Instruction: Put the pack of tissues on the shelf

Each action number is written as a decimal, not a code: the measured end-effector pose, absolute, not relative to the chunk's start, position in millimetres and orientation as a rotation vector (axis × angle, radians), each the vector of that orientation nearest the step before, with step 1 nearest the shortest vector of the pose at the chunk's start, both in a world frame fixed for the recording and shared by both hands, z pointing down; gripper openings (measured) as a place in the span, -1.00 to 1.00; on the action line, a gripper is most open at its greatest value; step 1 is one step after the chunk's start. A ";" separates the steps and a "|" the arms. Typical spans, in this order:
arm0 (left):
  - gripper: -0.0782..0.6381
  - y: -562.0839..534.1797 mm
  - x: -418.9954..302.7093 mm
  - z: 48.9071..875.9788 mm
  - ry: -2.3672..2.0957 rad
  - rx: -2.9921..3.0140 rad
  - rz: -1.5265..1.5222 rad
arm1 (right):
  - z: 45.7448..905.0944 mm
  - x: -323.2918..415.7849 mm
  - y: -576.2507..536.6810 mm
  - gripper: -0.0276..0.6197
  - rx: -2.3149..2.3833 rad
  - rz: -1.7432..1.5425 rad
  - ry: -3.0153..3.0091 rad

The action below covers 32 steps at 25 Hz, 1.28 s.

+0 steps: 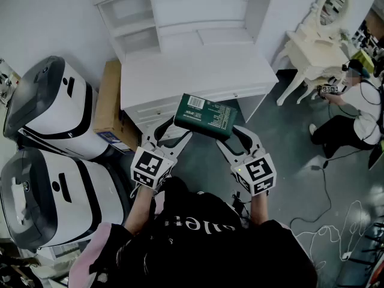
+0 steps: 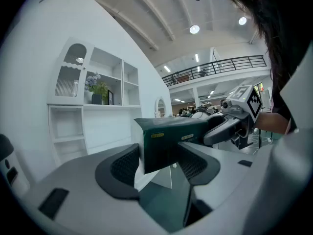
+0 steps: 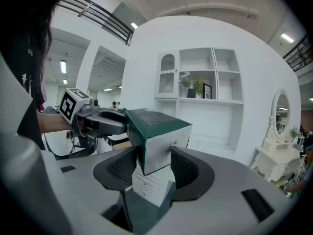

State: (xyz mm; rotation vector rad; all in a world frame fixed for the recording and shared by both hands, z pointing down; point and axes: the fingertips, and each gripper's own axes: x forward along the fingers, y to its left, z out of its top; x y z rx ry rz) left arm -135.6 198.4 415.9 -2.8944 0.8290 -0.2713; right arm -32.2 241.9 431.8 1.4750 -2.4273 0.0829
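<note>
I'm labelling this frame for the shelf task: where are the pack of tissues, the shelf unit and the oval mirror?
pack of tissues (image 1: 205,115), head view, green top face.
shelf unit (image 3: 226,61), right gripper view, back wall of upper right compartment.
oval mirror (image 1: 333,6), head view, its glass.

A white shelf unit (image 1: 180,11) with open compartments rises from a white desk (image 1: 198,71) with drawers, set against a white wall (image 1: 48,23). A cardboard box (image 1: 111,98) stands just beside the desk at the head view's left, and two big white and black cases (image 1: 54,107) are near it. On the grey floor (image 1: 288,161) to the right stands a white dressing table (image 1: 309,50) with an oval mirror (image 1: 333,5), and a thin cable (image 1: 326,188) trails nearby. Flowers (image 3: 185,78) and a small picture frame (image 3: 208,90) sit on an upper shelf, and round ceiling lights (image 2: 194,29) shine above a railed balcony (image 2: 215,65).
</note>
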 end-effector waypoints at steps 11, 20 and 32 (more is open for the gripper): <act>-0.10 204.0 -124.3 416.1 0.793 -2.901 -0.290 | 434.9 -22.5 250.2 -0.19 1.522 0.085 -2.418; -0.10 195.4 -96.7 419.2 0.692 -2.919 -0.313 | 440.7 1.4 248.2 -0.19 1.614 0.130 -2.375; -0.10 72.0 -59.2 451.3 0.644 -2.976 -0.285 | 467.0 35.8 129.9 -0.19 1.628 0.171 -2.311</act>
